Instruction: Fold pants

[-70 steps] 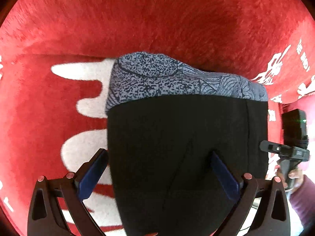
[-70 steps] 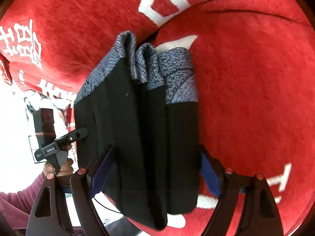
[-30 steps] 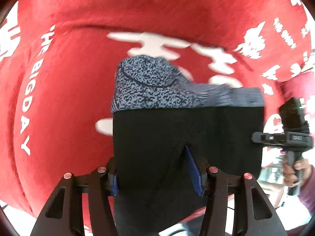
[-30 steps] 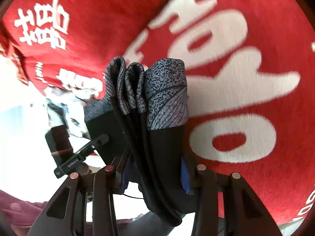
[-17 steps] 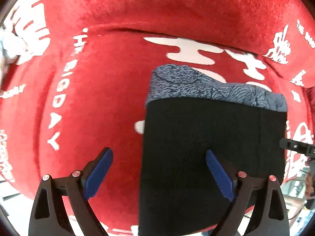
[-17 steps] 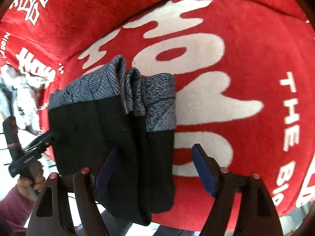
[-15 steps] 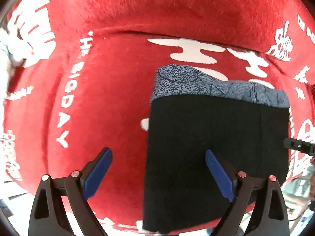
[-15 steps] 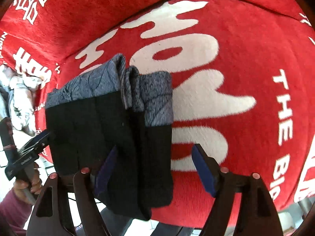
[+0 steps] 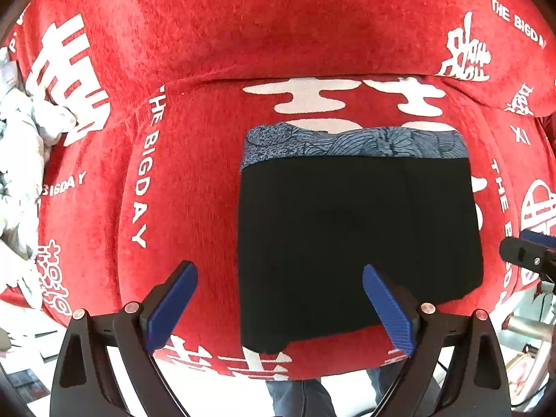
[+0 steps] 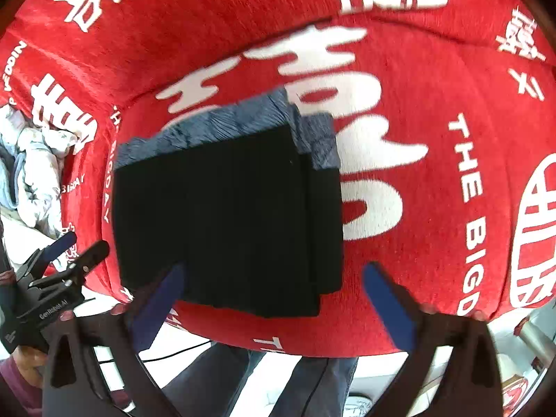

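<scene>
The largest element is the red plush blanket [image 9: 194, 180], printed with white characters and lettering, draped over a cushioned seat and its backrest; its front edge hangs at the bottom of both views. The folded pants [image 9: 358, 239] lie flat on the seat portion, a compact, nearly square black stack with a blue-grey patterned waistband [image 9: 354, 144] along the far edge. In the right wrist view the stack shows several stepped layers along its right side, with the waistband layers staggered at the far right corner. Judgement: the fold appears complete and the bundle set down. The deciding relation is that the pants lie below and ahead of both tools, free of both. The left gripper [image 9: 281, 299] looks steeply down at the seat with its jaws spread wide; the pants' left edge falls between the blue pads, but the pads appear clear of the cloth. The right gripper [image 10: 274, 299] also has its jaws spread wide, having just been opening; the near right corner of the stack shows between them, not pinched. Each tool is visible at the edge of the other's view. A crumpled pale garment [image 10: 38, 170] lies at the far left of the blanket. The person's legs [image 10: 250, 375] stand below the seat edge.
</scene>
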`<state>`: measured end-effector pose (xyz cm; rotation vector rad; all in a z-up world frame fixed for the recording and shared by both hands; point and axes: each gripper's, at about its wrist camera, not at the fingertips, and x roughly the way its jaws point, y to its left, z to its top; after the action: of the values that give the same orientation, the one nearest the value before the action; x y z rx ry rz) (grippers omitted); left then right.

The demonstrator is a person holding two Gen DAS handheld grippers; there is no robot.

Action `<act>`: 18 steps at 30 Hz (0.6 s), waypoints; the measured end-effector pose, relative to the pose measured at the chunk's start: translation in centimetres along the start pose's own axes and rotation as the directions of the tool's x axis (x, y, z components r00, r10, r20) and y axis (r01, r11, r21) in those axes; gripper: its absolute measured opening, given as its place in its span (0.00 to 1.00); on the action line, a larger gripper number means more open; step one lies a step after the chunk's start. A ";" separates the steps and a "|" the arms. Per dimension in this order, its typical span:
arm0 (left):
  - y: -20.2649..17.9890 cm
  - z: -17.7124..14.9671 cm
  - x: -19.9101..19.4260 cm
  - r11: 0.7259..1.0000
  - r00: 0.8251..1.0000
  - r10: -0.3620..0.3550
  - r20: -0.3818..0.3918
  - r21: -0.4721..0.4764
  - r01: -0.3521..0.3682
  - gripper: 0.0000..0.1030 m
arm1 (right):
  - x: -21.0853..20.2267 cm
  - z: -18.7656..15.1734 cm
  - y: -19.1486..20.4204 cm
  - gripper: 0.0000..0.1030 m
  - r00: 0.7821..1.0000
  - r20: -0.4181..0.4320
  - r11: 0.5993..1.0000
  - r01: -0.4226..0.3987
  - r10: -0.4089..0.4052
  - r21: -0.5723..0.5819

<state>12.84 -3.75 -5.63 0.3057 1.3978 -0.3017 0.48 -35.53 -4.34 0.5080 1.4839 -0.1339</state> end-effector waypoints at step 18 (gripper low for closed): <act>-1.5 0.1 -4.5 0.999 0.999 0.028 -0.019 0.028 -0.028 1.00 | -5.5 -1.6 4.3 1.00 0.986 0.020 0.984 0.168 -0.167 -0.053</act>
<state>11.72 -5.05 -1.17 0.3518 1.4086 -0.2957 0.13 -32.31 1.98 0.3375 1.5103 -0.2285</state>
